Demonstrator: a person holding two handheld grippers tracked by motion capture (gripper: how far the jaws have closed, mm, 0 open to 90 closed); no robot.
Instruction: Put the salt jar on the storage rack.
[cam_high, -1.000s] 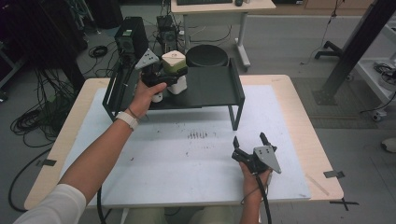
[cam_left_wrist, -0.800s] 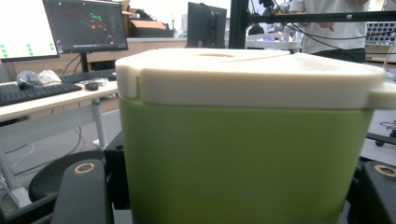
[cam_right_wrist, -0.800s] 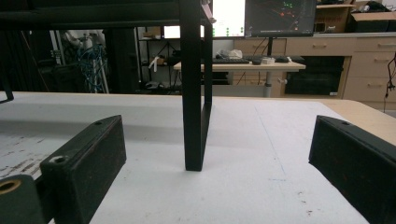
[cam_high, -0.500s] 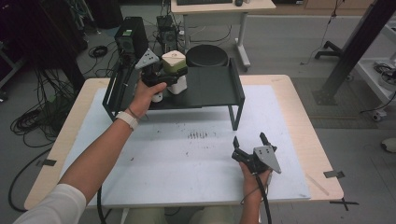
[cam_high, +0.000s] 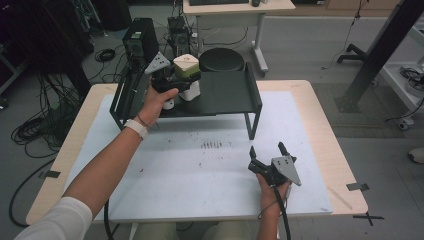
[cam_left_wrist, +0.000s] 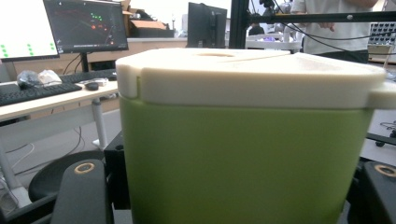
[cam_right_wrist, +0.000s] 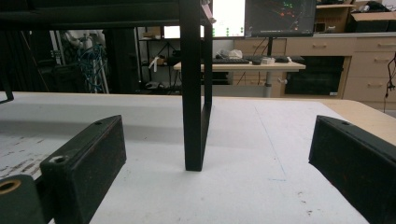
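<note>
Showing the grasp step: a green box with cream plastic lid (cam_high: 186, 66) is clamped by the left gripper (cam_high: 176, 81) at eleven o'clock on the black metal shelf (cam_high: 227, 95), a lift judged next, while the right gripper (cam_high: 269, 149) rests with jaws apart at five o'clock.

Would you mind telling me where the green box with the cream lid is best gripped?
Grip the green box across its flat green side walls, below the overhanging cream lid, coming level from the person's side, as the left gripper does now.

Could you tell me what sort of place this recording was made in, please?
Probably a robotics lab or office workroom: desks with monitors and keyboards, loose cables across the floor, and a white-topped table carrying a black rack.
</note>
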